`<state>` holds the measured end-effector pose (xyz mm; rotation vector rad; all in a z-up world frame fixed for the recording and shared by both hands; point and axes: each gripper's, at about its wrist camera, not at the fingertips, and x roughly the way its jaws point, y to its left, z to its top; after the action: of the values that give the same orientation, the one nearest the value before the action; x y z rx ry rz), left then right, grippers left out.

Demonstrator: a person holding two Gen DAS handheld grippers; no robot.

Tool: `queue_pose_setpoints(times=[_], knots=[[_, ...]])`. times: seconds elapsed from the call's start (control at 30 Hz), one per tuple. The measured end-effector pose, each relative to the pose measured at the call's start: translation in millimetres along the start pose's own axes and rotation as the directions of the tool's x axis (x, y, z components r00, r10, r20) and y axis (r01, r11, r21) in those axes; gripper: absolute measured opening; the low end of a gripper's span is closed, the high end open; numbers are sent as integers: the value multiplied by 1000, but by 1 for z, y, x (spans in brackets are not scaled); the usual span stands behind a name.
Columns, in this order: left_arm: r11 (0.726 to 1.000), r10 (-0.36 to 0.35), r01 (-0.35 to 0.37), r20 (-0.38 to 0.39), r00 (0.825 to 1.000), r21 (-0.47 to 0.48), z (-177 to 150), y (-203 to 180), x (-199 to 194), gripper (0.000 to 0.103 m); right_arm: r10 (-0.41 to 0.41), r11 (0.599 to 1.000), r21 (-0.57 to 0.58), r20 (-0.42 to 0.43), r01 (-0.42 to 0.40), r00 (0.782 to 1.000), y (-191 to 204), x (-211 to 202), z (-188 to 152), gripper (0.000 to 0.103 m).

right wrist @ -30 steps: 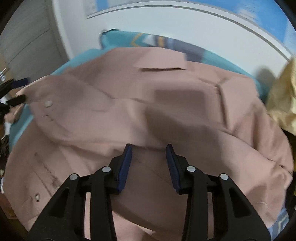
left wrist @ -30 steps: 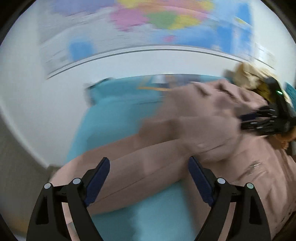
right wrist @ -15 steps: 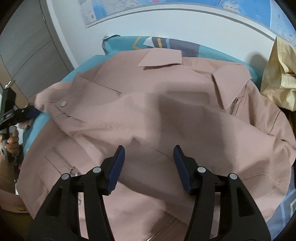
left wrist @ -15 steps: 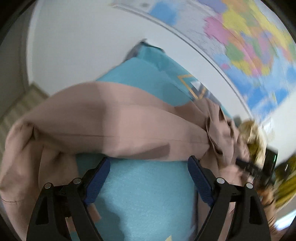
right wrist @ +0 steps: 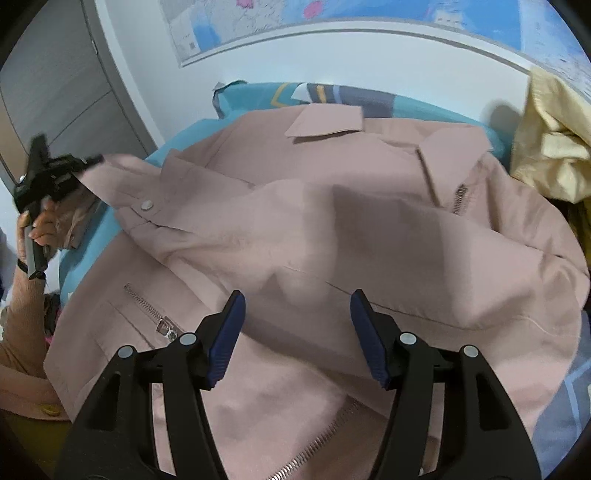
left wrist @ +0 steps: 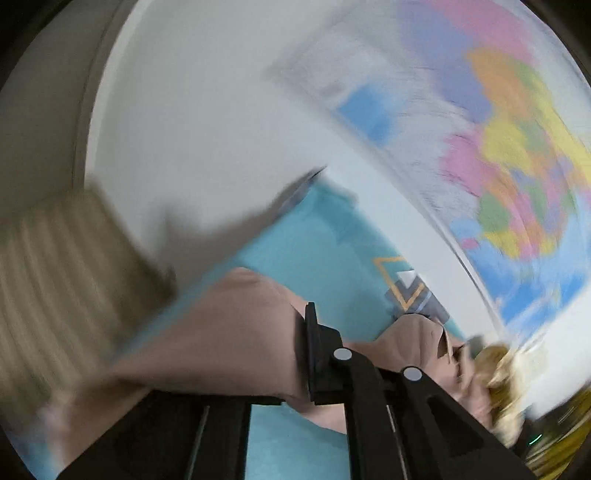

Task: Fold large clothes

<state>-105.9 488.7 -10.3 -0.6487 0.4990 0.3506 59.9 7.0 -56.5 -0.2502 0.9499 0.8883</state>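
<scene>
Item: pink jacket (right wrist: pixel 332 229), spread front-up across the teal bedcover (right wrist: pixel 192 136), collar toward twelve o'clock, hem toward six.

Left gripper (right wrist: pixel 86 162): at nine o'clock in the right wrist view, jaws pinched shut on the cuff of the sleeve (right wrist: pixel 155 195), which is raised off the bed and stretched out toward that side. The left wrist view (badly blurred) shows pink cloth wrapped against the closed fingers.

Right gripper (right wrist: pixel 295 332): hovering above the jacket's lower middle, jaws opening, half-wide, nothing between the pads; cloth lies below them, not pinched.

Other stock: yellow garment (right wrist: pixel 546 147), heaped at two o'clock, just beside the jacket's shoulder. Wall map (right wrist: pixel 332 22) at twelve.

Progress, by my reckoning: early. The body lies open and flat, zips and pocket flap (right wrist: pixel 327 122) showing, no fold across it. One sleeve is in hand for turning inward; the other sleeve, the body folds, and likely the yellow garment remain.
</scene>
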Motion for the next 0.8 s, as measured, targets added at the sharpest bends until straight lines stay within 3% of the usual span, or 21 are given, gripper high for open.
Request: queue_pose_setpoints(times=[0.1, 0.2, 0.33, 0.43, 0.47, 0.53, 0.57, 0.63, 0.67, 0.7, 0.73, 0.8], knots=[[968, -61, 52, 31, 998, 247, 4, -74, -22, 6, -3, 1000, 18, 29, 2, 1000, -6, -13, -3, 59], [871, -105, 104, -26, 994, 479, -10, -153, -22, 8, 0, 999, 42, 66, -2, 998, -12, -29, -8, 60], [739, -153, 221, -161, 975, 636, -55, -232, 11, 11, -4, 995, 102, 98, -6, 995, -24, -46, -20, 60], [664, -131, 294, -280, 951, 688, -99, -269, 48, 13, -9, 989, 147, 109, -7, 994, -35, -58, -31, 60], [647, -119, 309, -309, 944, 697, -111, -274, 58, 15, -18, 988, 156, 108, 1, 994, -38, -61, -35, 60], [620, -71, 344, -387, 919, 705, -141, -282, 84, 30, -31, 985, 172, 110, 12, 993, -44, -68, -41, 61], [614, -48, 342, -399, 916, 711, -152, -282, 91, 33, -36, 983, 183, 110, 15, 993, -46, -71, -44, 62], [597, -5, 355, -439, 899, 719, -174, -279, 103, 51, -34, 981, 194, 114, 12, 993, -49, -74, -48, 62], [592, 9, 354, -444, 896, 725, -180, -277, 105, 53, -30, 980, 198, 116, 7, 993, -51, -75, -48, 63], [576, 10, 357, -443, 896, 735, -185, -274, 102, 55, -29, 980, 200, 118, 5, 993, -51, -75, -49, 63], [567, -1, 365, -442, 897, 738, -187, -270, 97, 64, -27, 980, 199, 119, 3, 993, -52, -75, -49, 64], [568, -81, 421, -461, 884, 708, -186, -255, 76, 78, -12, 980, 196, 121, -12, 993, -52, -75, -49, 65]])
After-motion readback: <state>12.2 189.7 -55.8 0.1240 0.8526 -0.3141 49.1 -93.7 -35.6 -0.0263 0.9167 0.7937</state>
